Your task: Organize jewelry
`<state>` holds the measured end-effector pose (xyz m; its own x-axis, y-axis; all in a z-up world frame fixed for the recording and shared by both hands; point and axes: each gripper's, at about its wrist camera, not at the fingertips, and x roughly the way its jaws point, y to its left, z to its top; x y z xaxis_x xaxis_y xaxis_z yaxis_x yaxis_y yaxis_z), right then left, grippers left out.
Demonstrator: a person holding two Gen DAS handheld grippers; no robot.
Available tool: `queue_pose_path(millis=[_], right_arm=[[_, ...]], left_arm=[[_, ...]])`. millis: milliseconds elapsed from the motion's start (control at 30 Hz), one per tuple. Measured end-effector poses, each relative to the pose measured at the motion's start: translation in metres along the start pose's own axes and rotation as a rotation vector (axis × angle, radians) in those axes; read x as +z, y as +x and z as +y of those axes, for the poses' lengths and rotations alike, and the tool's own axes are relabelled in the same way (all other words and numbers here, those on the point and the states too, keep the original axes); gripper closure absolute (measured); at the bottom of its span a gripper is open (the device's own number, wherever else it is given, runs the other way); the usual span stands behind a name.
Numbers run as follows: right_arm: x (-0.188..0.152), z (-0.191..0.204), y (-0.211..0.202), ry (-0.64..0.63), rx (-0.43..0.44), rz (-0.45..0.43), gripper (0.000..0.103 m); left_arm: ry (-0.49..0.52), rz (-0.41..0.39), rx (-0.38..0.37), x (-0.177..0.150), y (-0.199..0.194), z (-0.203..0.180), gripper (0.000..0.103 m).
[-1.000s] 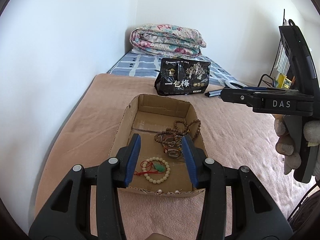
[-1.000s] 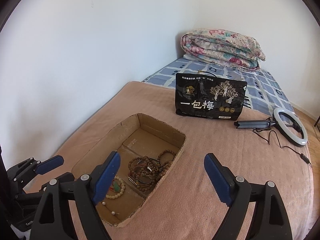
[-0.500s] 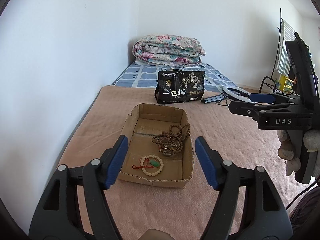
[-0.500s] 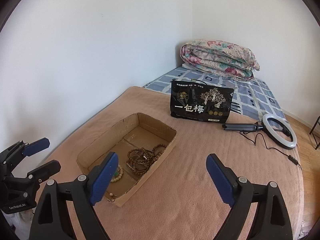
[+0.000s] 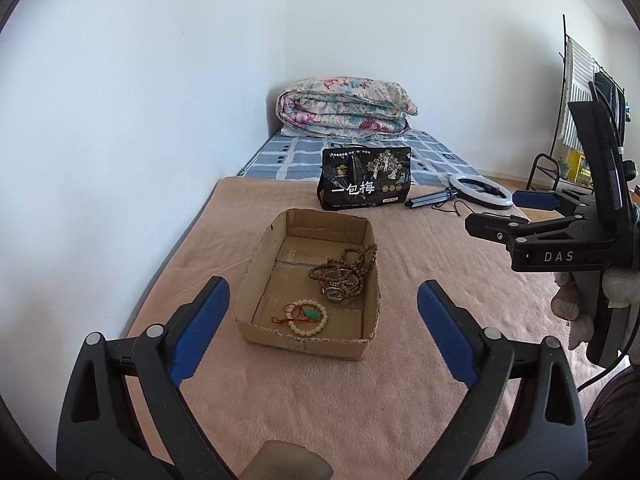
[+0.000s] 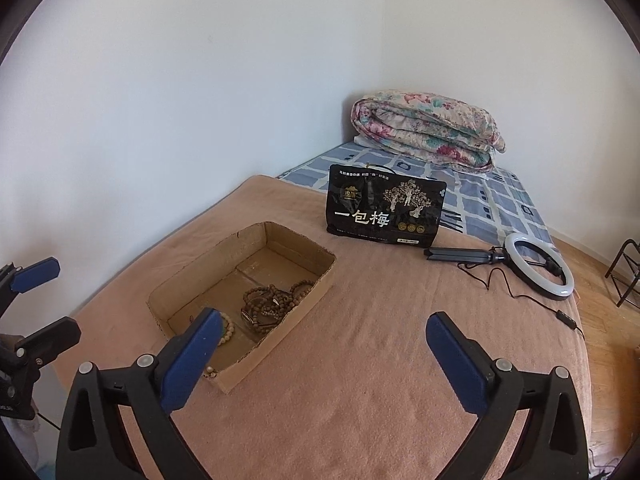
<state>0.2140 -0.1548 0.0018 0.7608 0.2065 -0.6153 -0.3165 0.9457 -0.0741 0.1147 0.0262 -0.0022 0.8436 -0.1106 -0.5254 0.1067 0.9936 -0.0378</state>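
Both tools, left (image 5: 322, 322) and right (image 6: 322, 354), hang spread and empty above the bed; jewelry sits in the cardboard box (image 5: 260, 280) (beads (image 5: 346, 270) tangled). Probably done; otherwise lift one strand slowly.

The left wrist view looks forward and slightly down along the pink blanket (image 5: 340, 392) toward the room's corner, with the cardboard box (image 5: 308, 338) near and centred between its own fingers. The right wrist view faces the same corner from farther right, so the box (image 6: 280, 334) sits to its left. Both share the box, the black snack bag (image 5: 364, 184) (image 6: 386, 210), ring light (image 5: 480, 192) (image 6: 538, 270) and folded floral quilt (image 5: 344, 108) (image 6: 428, 128); each sees the other gripper at its edge.
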Motion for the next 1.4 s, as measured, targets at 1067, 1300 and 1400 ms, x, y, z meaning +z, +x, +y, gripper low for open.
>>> queue_pose_path(millis=[1067,1300,1400], right_arm=[[-0.009,0.002,-0.011,-0.045,-0.040,-0.010,0.000],[-0.011,0.000,-0.011,-0.041,-0.038,-0.005,0.000],[-0.011,0.001,-0.010,-0.051,-0.043,0.003,0.000]], left_arm=[[0.001,-0.022,0.077,0.000,-0.026,-0.013,0.000],[-0.003,-0.023,0.074,0.000,-0.026,-0.012,0.000],[-0.007,-0.021,0.070,-0.001,-0.026,-0.012,0.000]])
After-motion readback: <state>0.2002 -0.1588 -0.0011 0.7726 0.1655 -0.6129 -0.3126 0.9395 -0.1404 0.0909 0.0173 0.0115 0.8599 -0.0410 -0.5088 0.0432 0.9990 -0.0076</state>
